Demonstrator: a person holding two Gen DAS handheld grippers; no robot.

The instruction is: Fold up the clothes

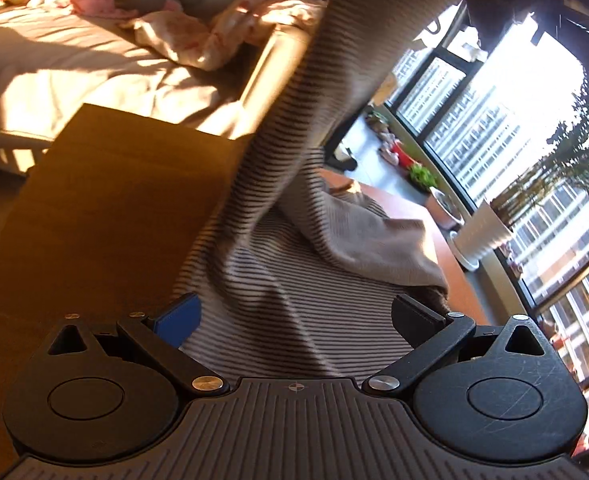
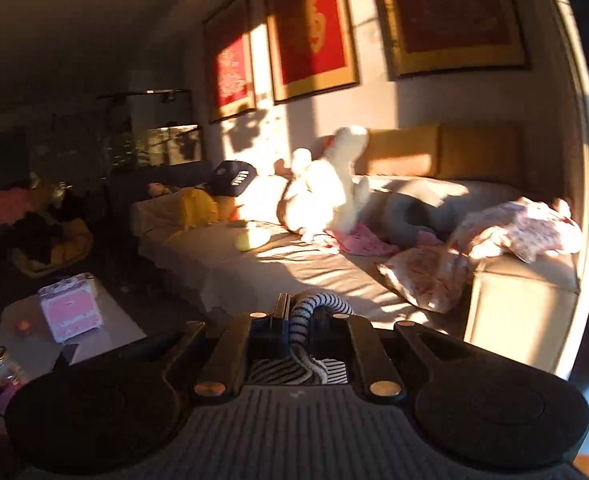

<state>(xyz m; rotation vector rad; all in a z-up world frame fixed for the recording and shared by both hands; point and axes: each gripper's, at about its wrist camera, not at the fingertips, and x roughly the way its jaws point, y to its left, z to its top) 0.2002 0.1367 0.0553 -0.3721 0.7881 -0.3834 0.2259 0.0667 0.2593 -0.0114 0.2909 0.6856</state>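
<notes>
a: sunlit sofa (image 2: 278, 264) and framed pictures (image 2: 314, 36) are seen beyond the right tongs (image 2: 300, 314), which are clenched on a bunched bit of striped top (image 2: 322, 306).

b: and the left tongs (image 1: 294, 314)?

a: released, fingers spread wide, with the striped top (image 1: 290, 280) draped between and ahead of them over a brown table (image 1: 106, 208), part of it hanging from above.

b: how will it handle?

a: soft, light and limp, it is judged; an edge or corner should be pinched, not the loose middle.
</notes>
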